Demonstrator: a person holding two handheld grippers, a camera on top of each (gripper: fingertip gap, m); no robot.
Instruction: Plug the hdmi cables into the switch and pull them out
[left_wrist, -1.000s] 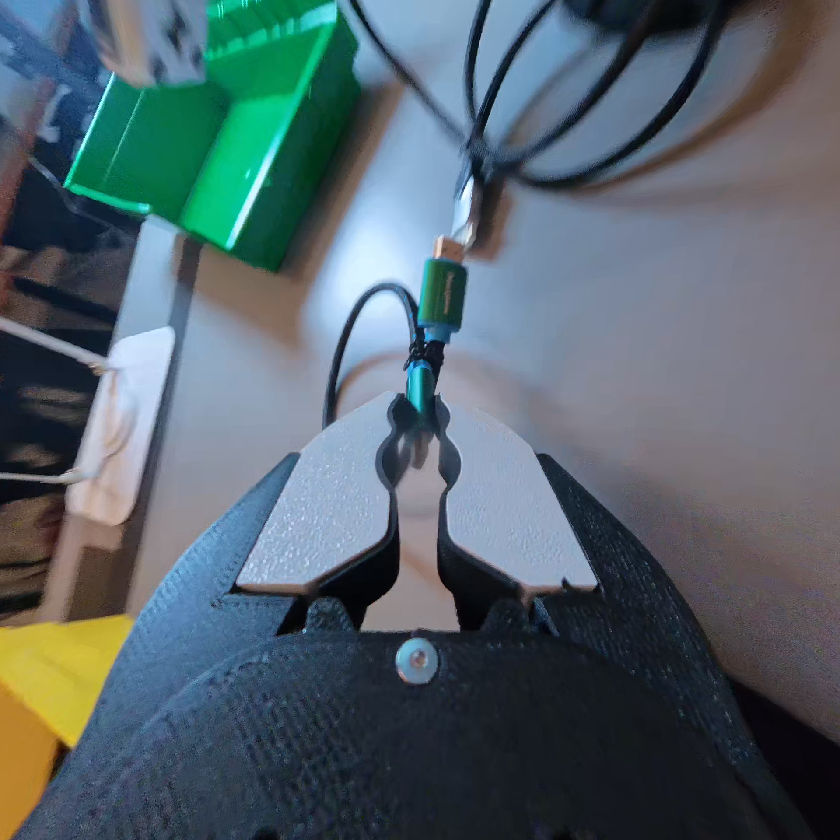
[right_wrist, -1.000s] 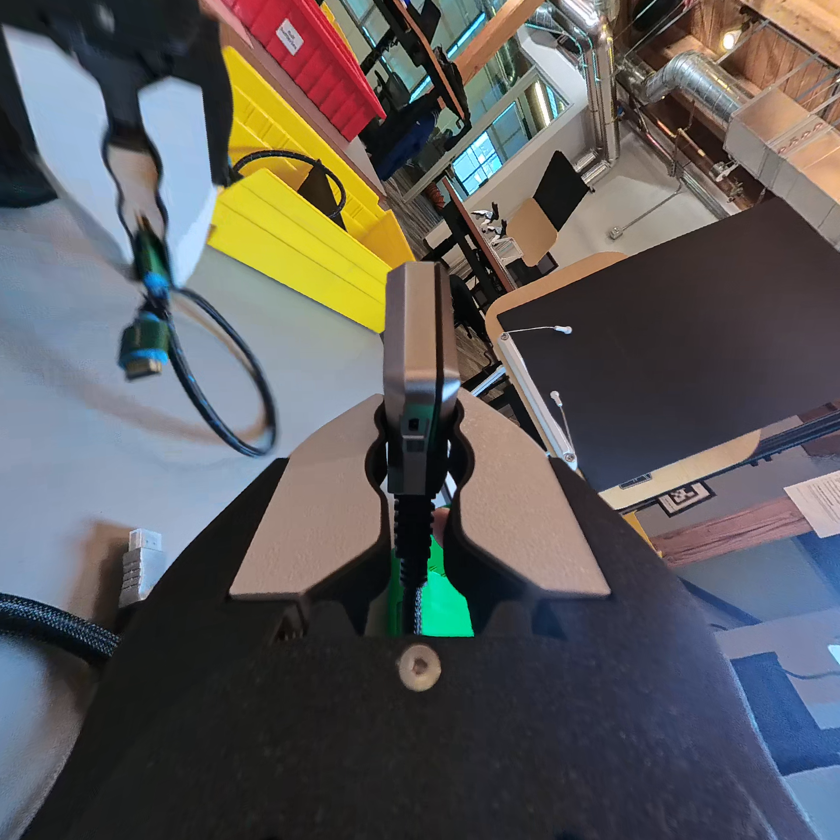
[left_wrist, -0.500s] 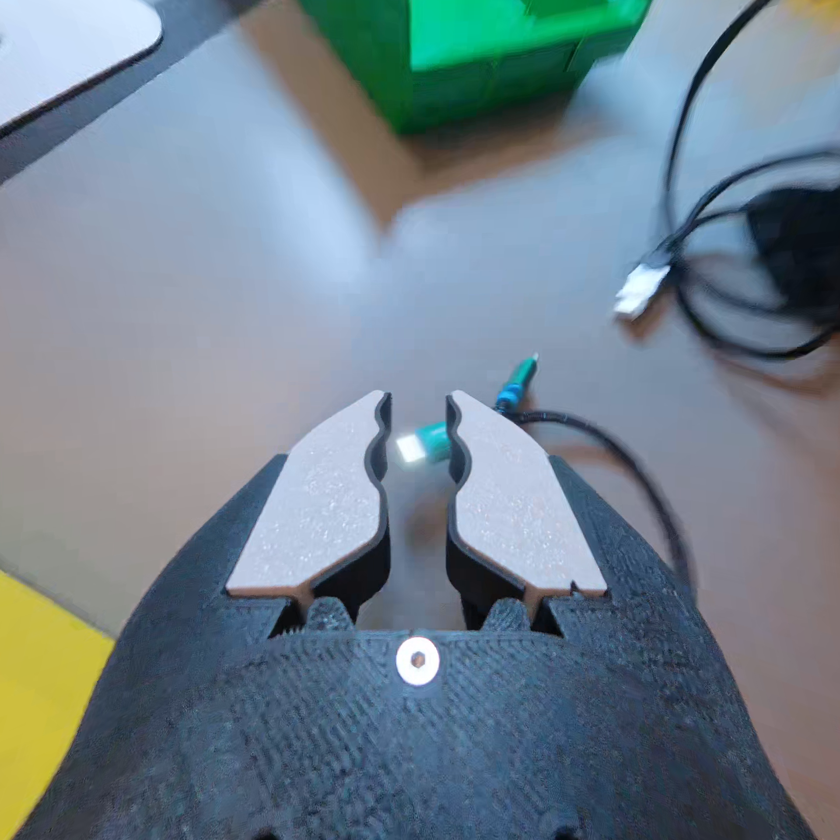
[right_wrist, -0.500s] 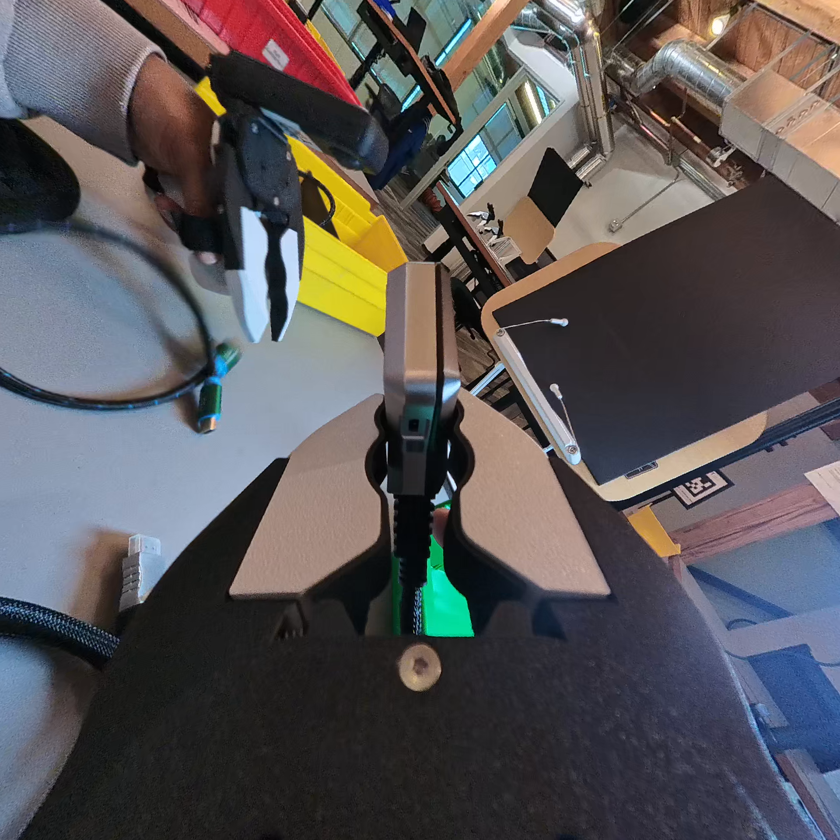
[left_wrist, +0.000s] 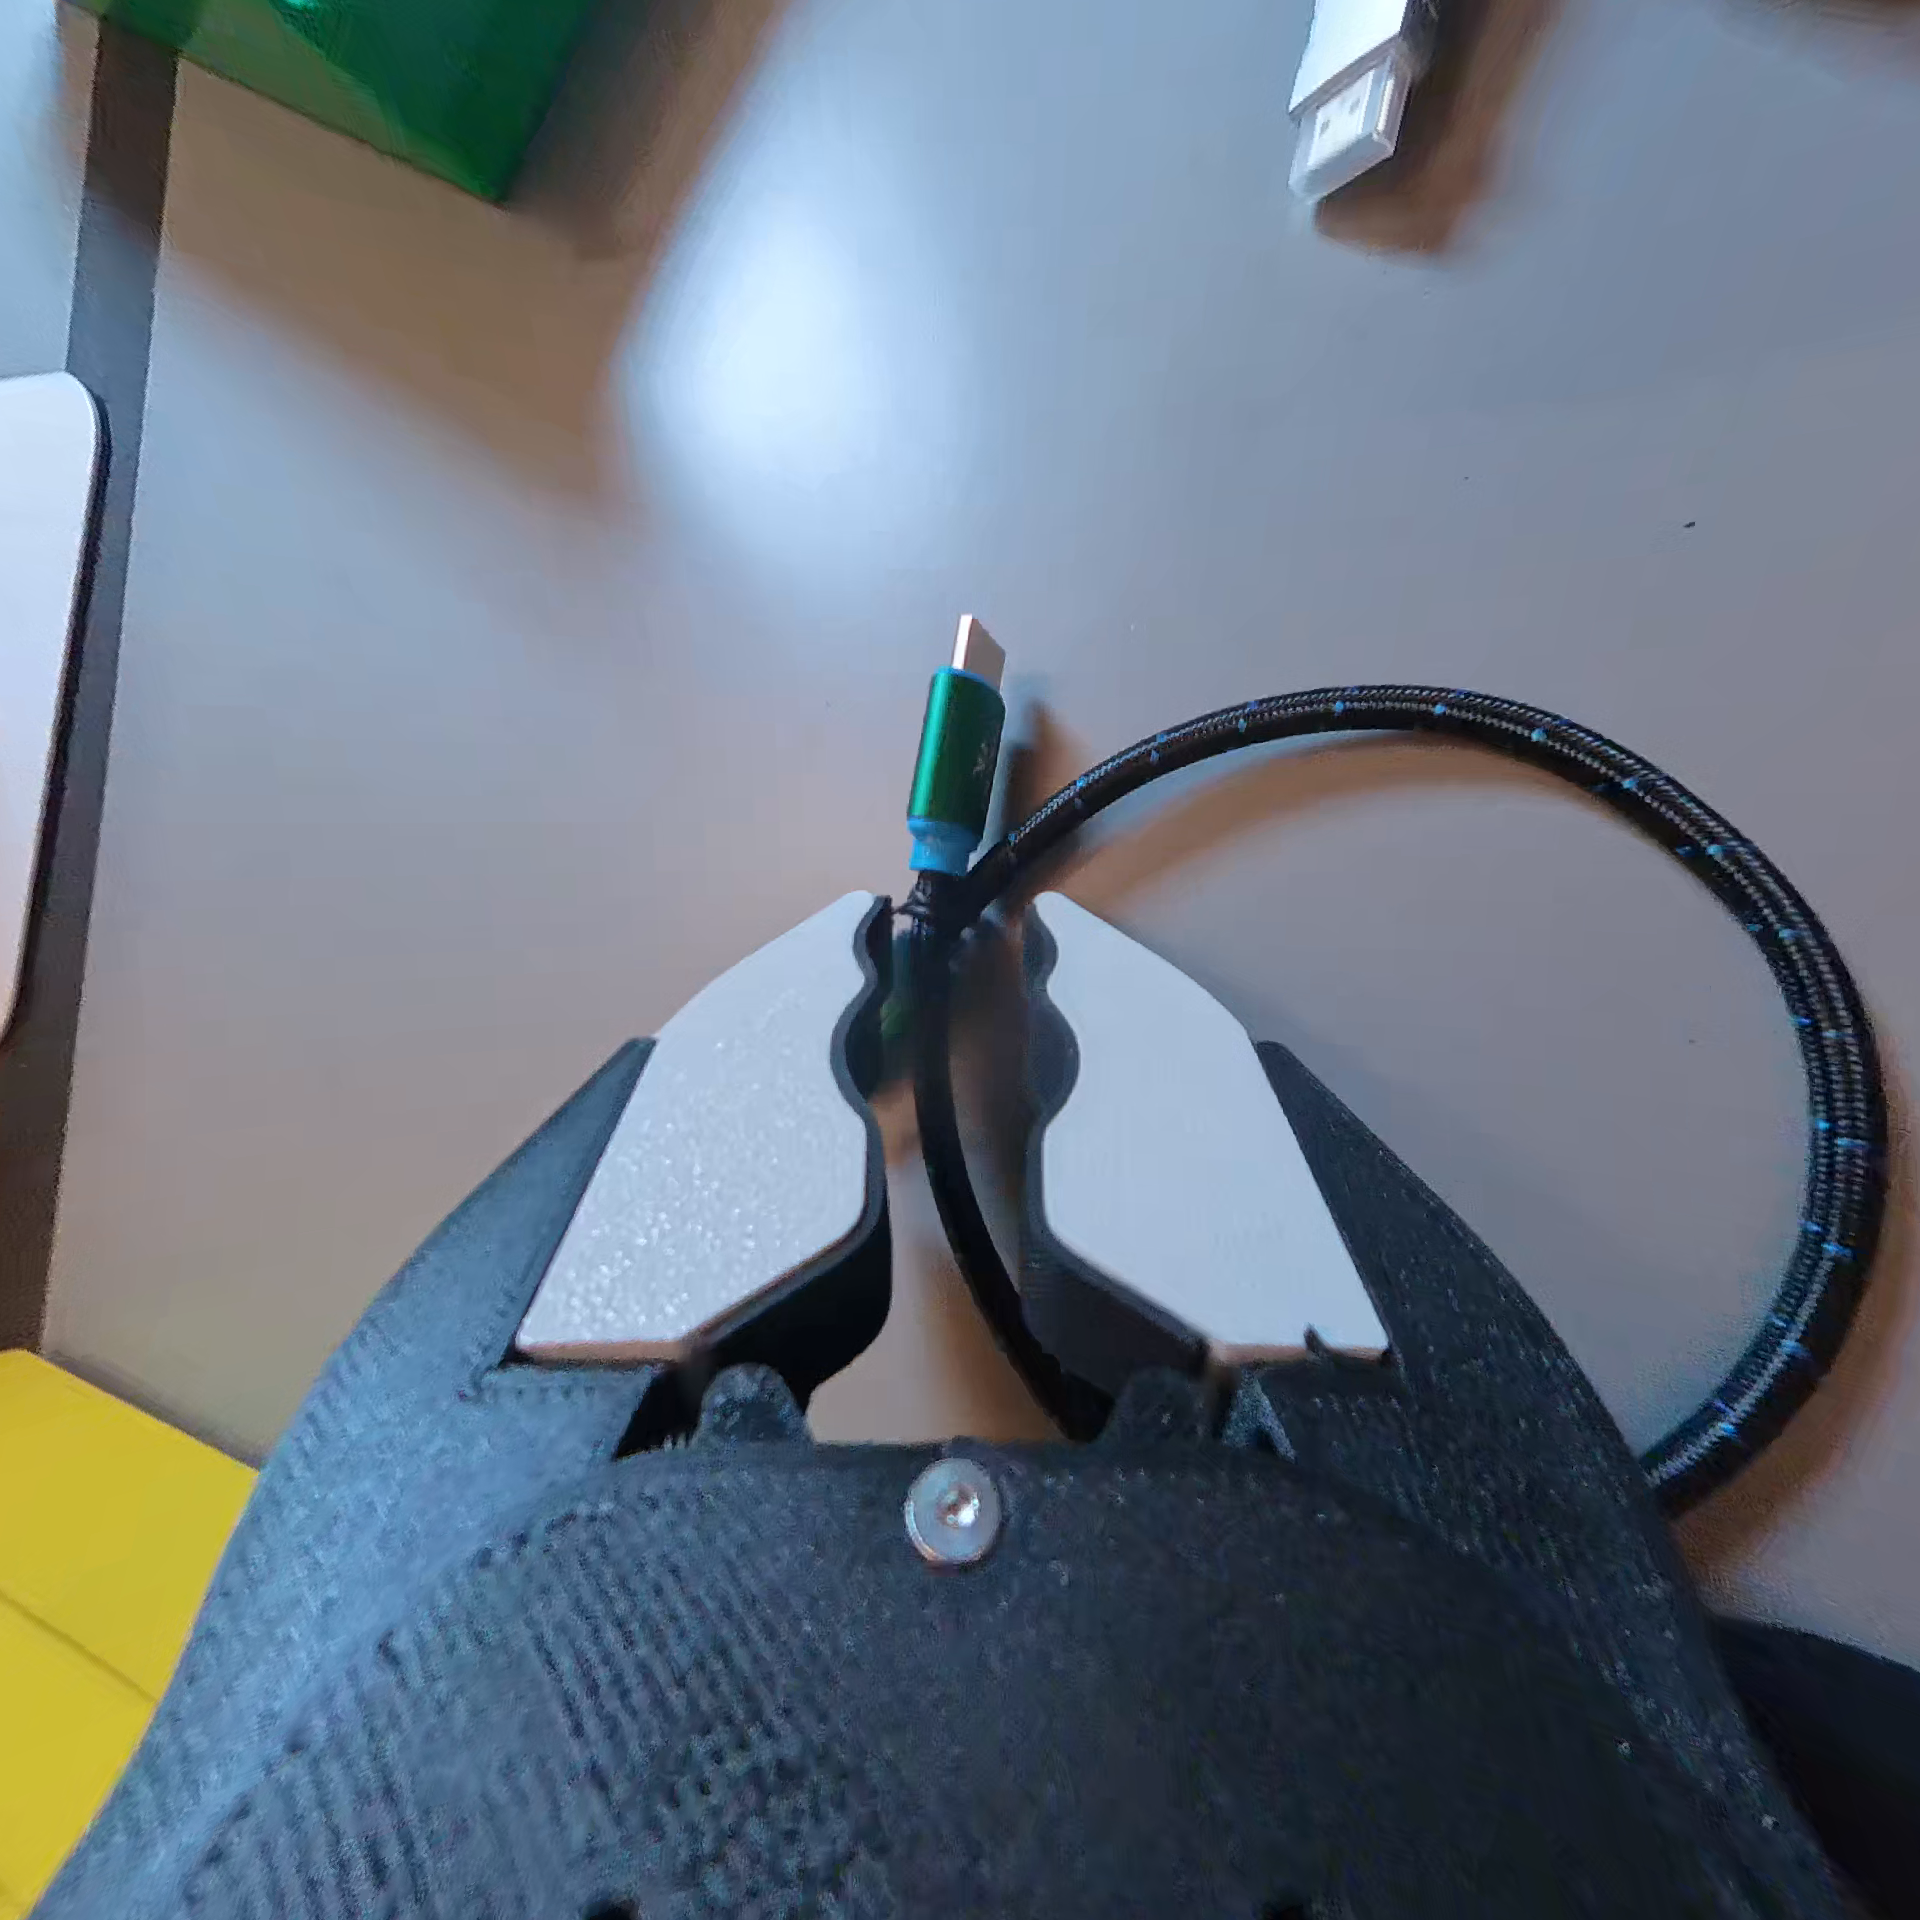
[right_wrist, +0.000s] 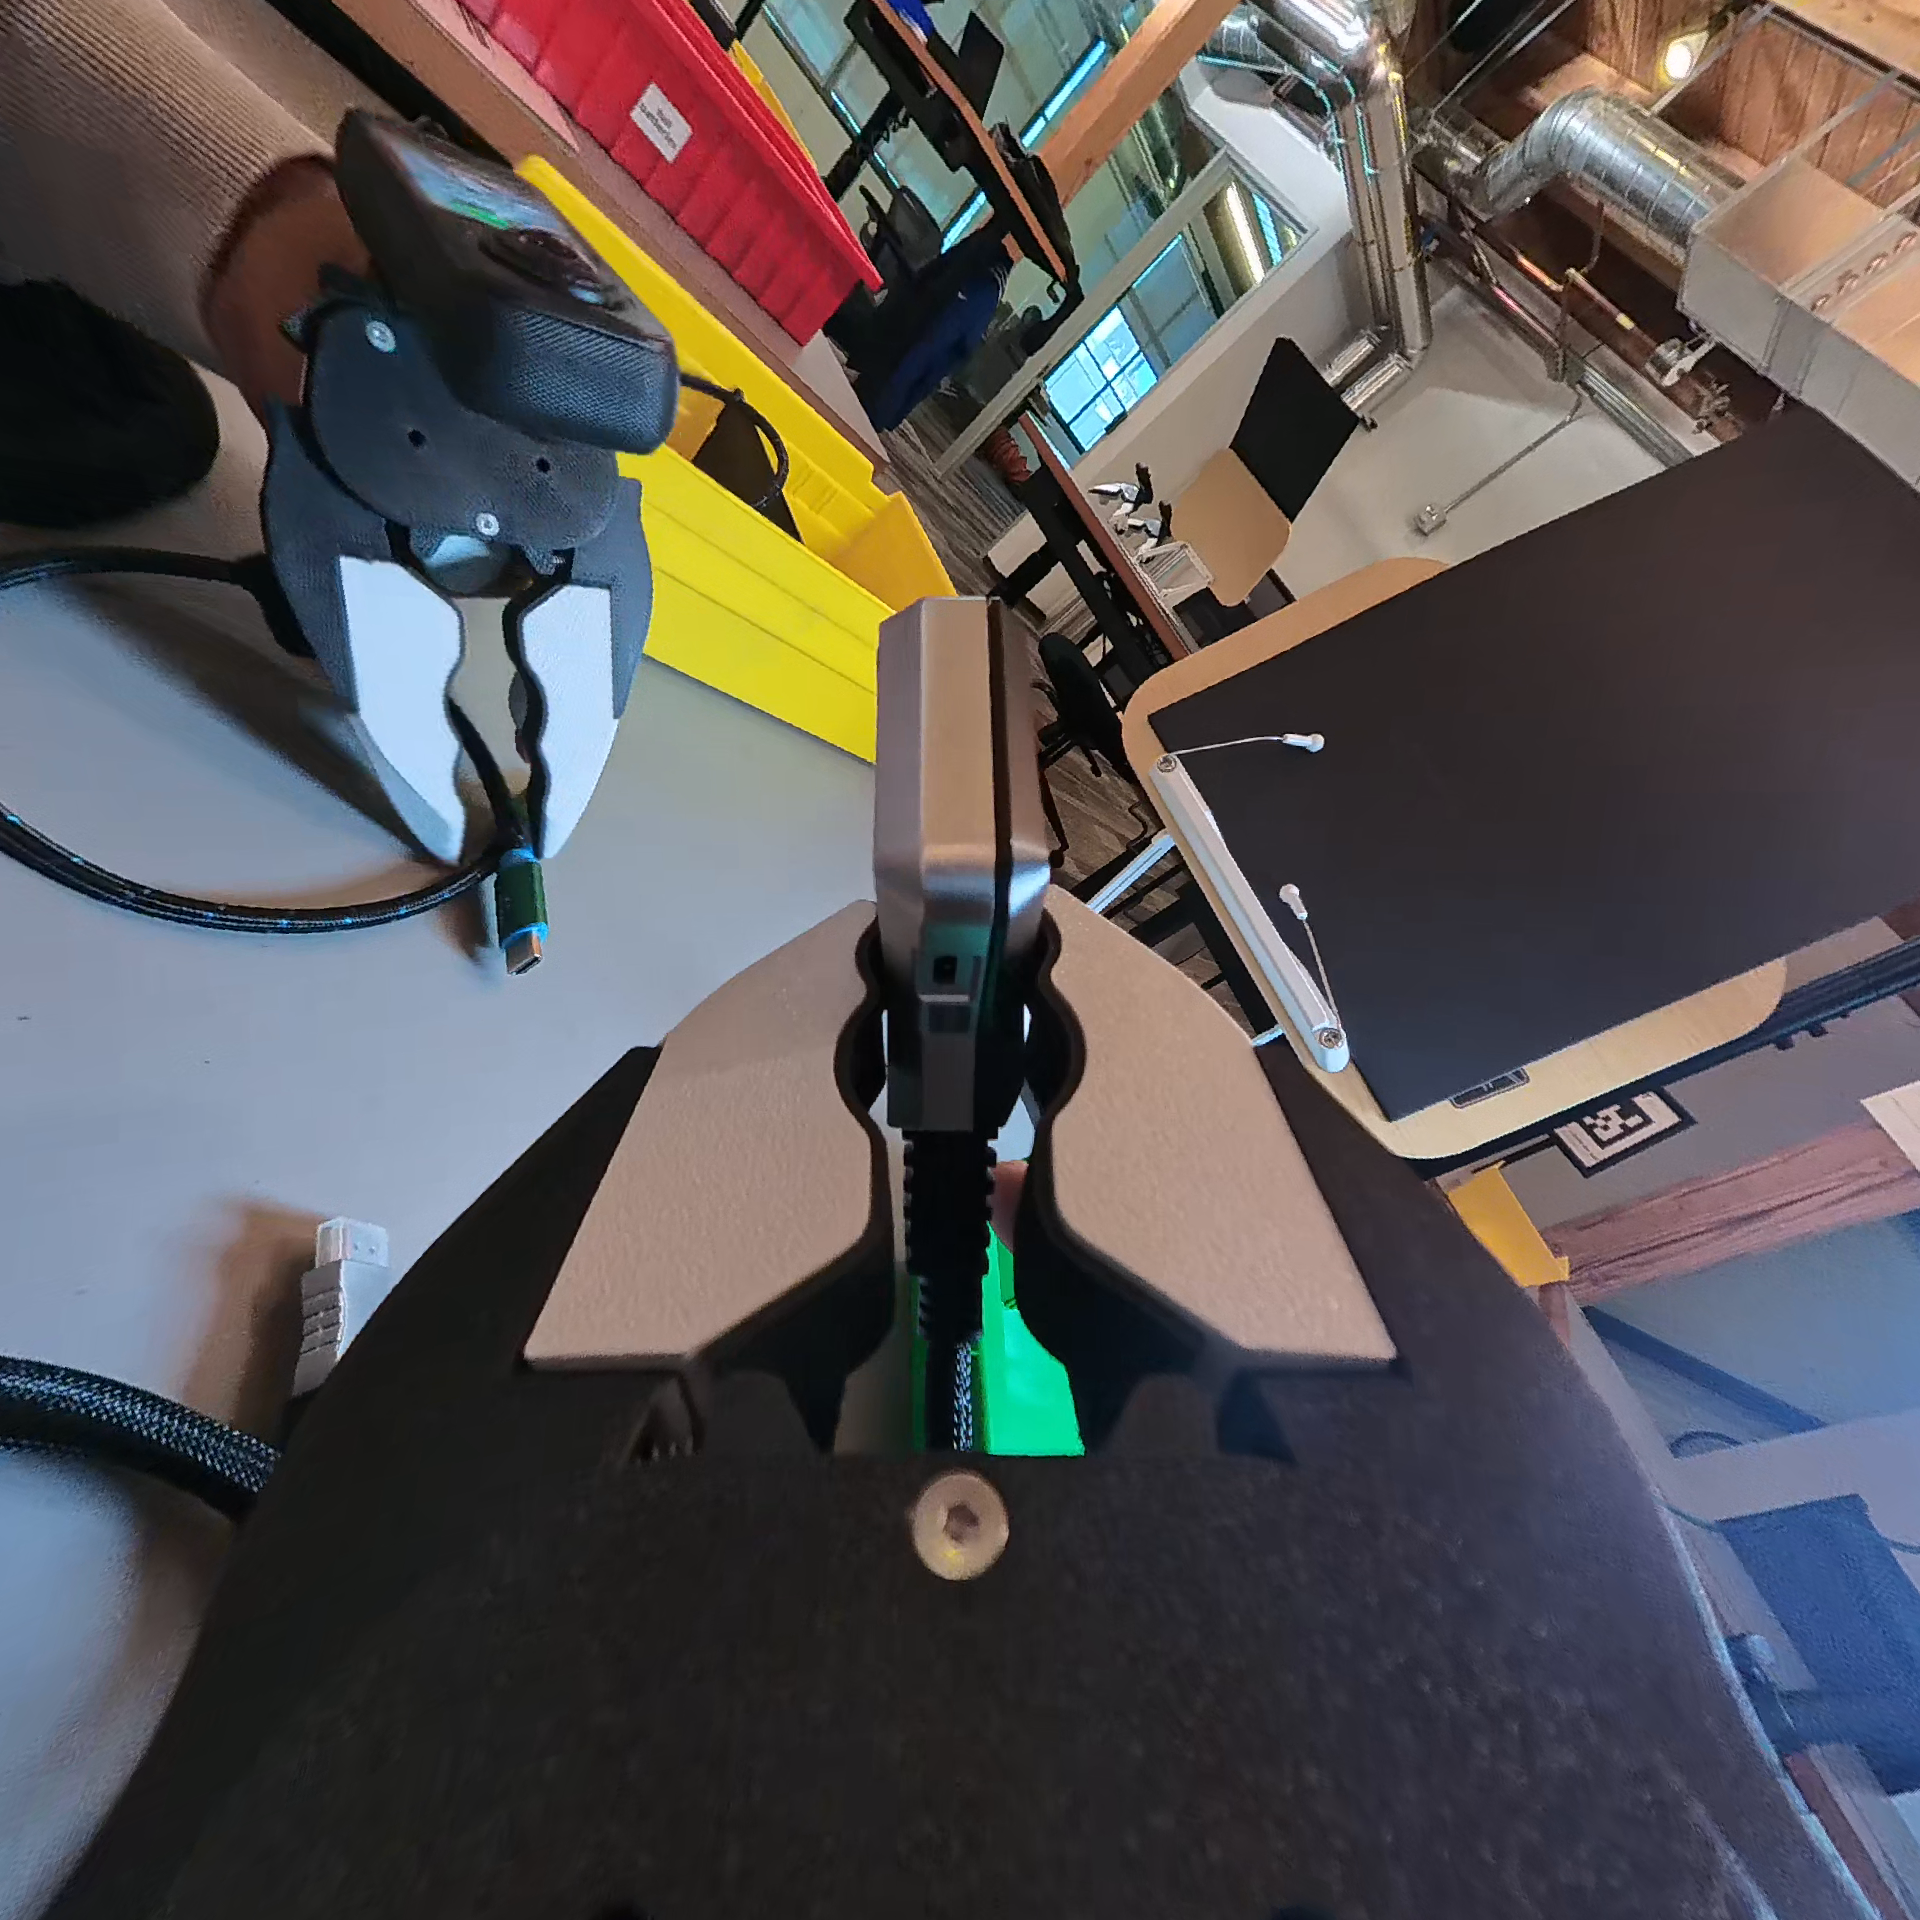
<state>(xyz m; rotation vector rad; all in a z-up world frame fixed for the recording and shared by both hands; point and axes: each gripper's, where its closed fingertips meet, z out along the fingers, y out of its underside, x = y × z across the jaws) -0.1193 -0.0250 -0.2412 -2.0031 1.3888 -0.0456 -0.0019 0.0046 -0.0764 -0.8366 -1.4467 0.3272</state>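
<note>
Ahead of the left gripper (left_wrist: 954, 920), a green-shelled HDMI plug (left_wrist: 956, 764) on a black braided cable (left_wrist: 1766, 1039) lies on the grey tabletop (left_wrist: 520, 727); the fingers stand apart around the cable, gripping nothing

From the right wrist view, the right gripper (right_wrist: 956, 940) clamps a grey metal switch box (right_wrist: 951, 769) upright above the table, while a white plug (right_wrist: 338, 1299) lies nearby

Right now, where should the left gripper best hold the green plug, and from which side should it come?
Probably on the green metal shell of the green plug, not the cord. It lies flat on the table, tip pointing away, so the open left gripper could come from behind, above the cord, and close on its two long sides.
</note>
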